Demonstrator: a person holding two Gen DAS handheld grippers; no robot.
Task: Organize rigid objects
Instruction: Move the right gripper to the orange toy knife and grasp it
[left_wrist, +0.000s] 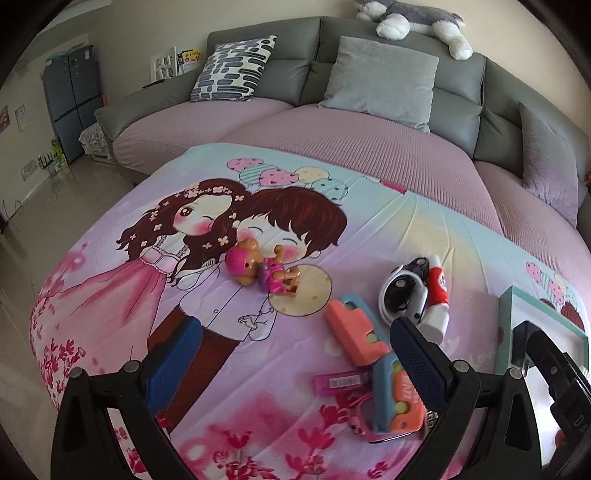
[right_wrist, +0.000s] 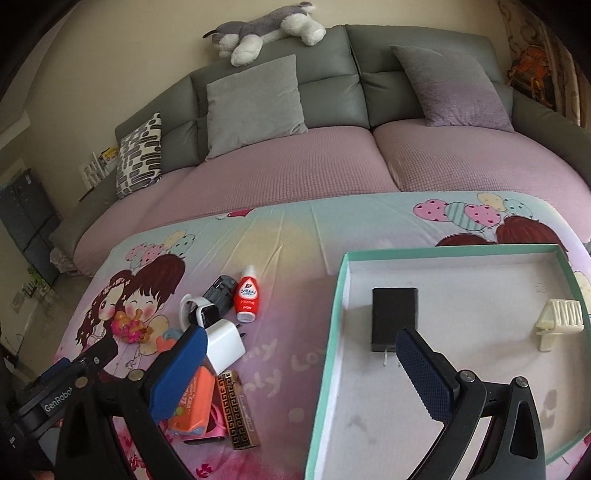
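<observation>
Small items lie scattered on a cartoon-print sheet. My left gripper (left_wrist: 295, 365) is open and holds nothing; it hovers over the sheet, its right pad above a teal-orange case (left_wrist: 399, 398). Ahead lie a coral case (left_wrist: 354, 328), a pink tube (left_wrist: 340, 380), a smartwatch (left_wrist: 399, 295), a red bottle (left_wrist: 437, 291) and a toy figure (left_wrist: 258, 269). My right gripper (right_wrist: 301, 373) is open and straddles the left wall of a teal-rimmed box (right_wrist: 334, 314). The box holds a black charger (right_wrist: 393, 317) and a cream plastic piece (right_wrist: 557, 321). A white charger (right_wrist: 225, 341) sits by the right gripper's left finger.
A patterned brown box (right_wrist: 236, 410), an orange case (right_wrist: 192, 402) and the red bottle (right_wrist: 247, 295) lie left of the box. A grey sofa (right_wrist: 332, 92) with cushions and a plush dog (right_wrist: 266, 29) stands behind. The floor (left_wrist: 55, 206) drops off at left.
</observation>
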